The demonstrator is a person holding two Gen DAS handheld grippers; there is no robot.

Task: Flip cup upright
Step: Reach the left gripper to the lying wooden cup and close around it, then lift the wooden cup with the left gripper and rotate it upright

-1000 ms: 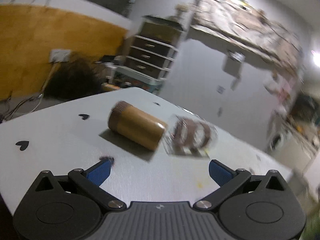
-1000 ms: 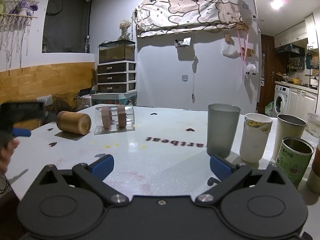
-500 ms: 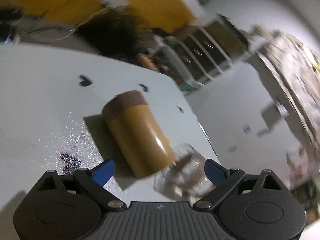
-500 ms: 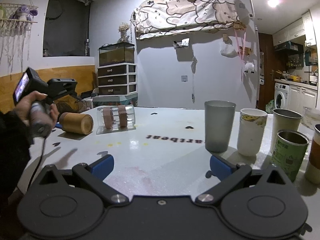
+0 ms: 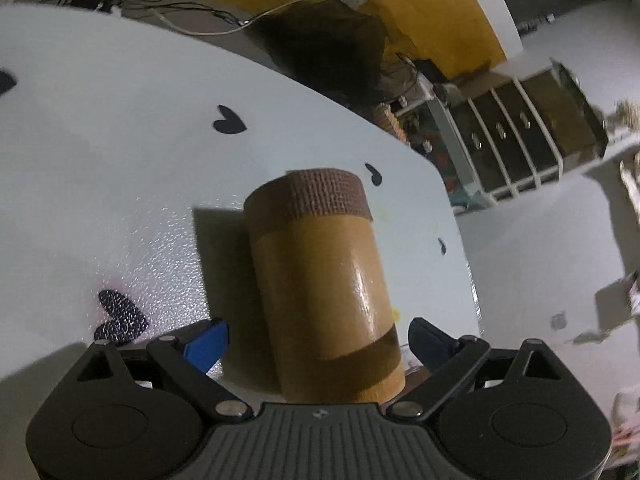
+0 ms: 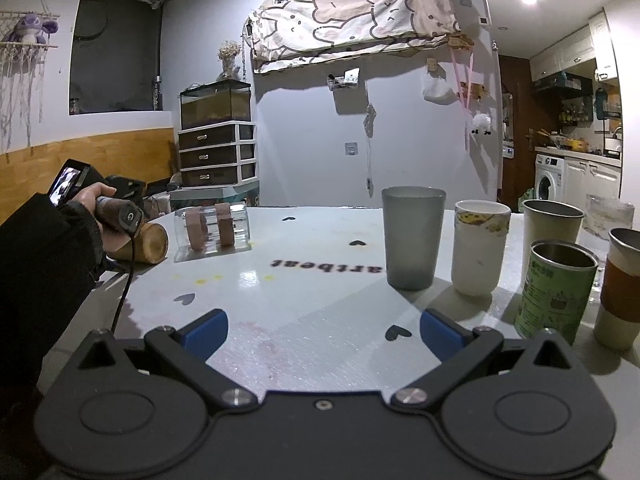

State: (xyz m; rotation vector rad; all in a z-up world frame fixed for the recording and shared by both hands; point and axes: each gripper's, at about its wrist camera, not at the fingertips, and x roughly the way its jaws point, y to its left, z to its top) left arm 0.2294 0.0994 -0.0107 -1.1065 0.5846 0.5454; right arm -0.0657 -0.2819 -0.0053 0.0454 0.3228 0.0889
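Left gripper point(image 5: 318, 338): jaws spread wide, one blue finger point(image 5: 208, 340) on each side of the wooden cup point(image 5: 320, 280), neither pad seen touching it. Nothing gripped.

Wooden cup lies on its side on the white table point(image 5: 100, 160), centre of the left wrist frame, dark woven band at its far end, near end running under the gripper body. In the right wrist view the same cup point(image 6: 148, 244) sits at the left edge of the frame, partly behind the person's left hand point(image 6: 102, 210) on the gripper handle.

Just right of it there, a clear glass point(image 6: 212, 226) also on its side, two brown bands around it.

Right gripper point(image 6: 320, 330): low centre of its frame, jaws wide apart, holding nothing, over bare table.

Right side of that frame: grey tumbler point(image 6: 412, 236), white paper cup point(image 6: 480, 246), steel cup point(image 6: 552, 232), green can point(image 6: 554, 292), all upright.
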